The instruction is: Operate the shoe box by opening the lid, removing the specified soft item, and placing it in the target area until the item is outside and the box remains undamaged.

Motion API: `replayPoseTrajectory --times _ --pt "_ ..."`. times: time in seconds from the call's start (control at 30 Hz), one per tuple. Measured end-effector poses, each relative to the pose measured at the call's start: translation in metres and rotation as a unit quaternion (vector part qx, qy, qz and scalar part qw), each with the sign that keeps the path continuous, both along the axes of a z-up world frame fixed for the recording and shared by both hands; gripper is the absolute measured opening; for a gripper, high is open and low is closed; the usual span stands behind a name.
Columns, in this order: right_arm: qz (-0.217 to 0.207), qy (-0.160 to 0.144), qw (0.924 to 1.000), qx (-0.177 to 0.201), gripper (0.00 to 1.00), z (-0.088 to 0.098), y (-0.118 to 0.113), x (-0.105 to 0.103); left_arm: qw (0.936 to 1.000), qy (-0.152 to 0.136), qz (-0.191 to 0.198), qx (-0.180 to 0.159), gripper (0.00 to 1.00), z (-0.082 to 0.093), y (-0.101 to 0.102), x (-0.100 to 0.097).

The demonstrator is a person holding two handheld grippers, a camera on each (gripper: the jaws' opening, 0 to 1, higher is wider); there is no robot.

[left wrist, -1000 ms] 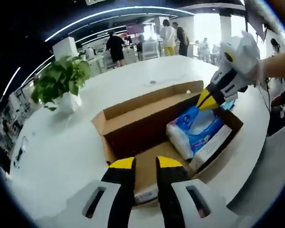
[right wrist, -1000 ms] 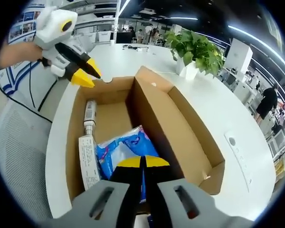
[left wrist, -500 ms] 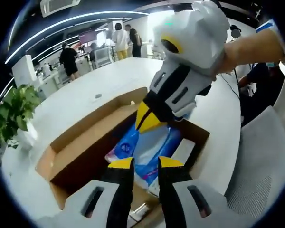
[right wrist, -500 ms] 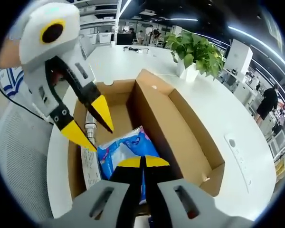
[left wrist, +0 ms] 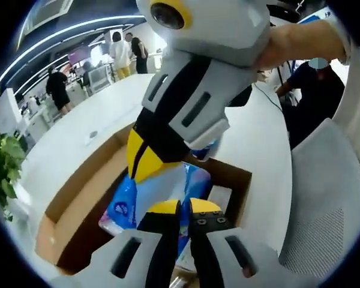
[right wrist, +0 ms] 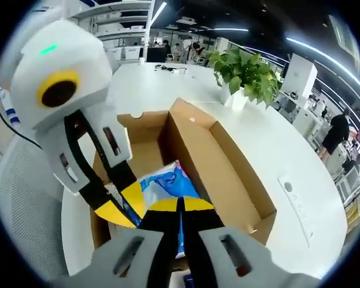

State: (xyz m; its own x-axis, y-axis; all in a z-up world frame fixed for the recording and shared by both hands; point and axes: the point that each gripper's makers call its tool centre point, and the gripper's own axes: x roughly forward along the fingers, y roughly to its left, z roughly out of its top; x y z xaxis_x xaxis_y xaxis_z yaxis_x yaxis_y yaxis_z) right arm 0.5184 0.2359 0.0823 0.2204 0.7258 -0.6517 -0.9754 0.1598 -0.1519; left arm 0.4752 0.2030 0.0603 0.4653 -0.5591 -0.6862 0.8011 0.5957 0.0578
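The box [right wrist: 228, 174] is plain brown cardboard on a white table [right wrist: 276, 150]. Inside it lies a pack [right wrist: 168, 183] in blue and white with a touch of pink. Both grippers, left [left wrist: 179, 208] and right [right wrist: 180, 205], are black and grey with yellow tips. The plant [right wrist: 243, 72] is green in a white pot.

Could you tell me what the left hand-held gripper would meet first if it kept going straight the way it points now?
Most likely the blue tissue pack inside the cardboard box: the left hand-held gripper points right at it, jaws nearly together. Depth is unclear, and the right hand-held gripper hangs just above that line.
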Motion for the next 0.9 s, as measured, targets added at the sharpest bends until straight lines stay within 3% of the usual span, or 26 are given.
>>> replayPoseTrajectory --times 0.53,0.9 --pt "0.012 -0.027 0.9989 0.035 0.00 0.059 -0.006 0.003 0.9989 -0.035 -0.028 -0.013 0.00 0.063 -0.012 -0.004" --pt "0.007 -0.033 0.9986 0.040 0.00 0.085 -0.037 0.006 0.9968 -0.047 -0.051 -0.040 0.00 0.093 -0.044 -0.003"
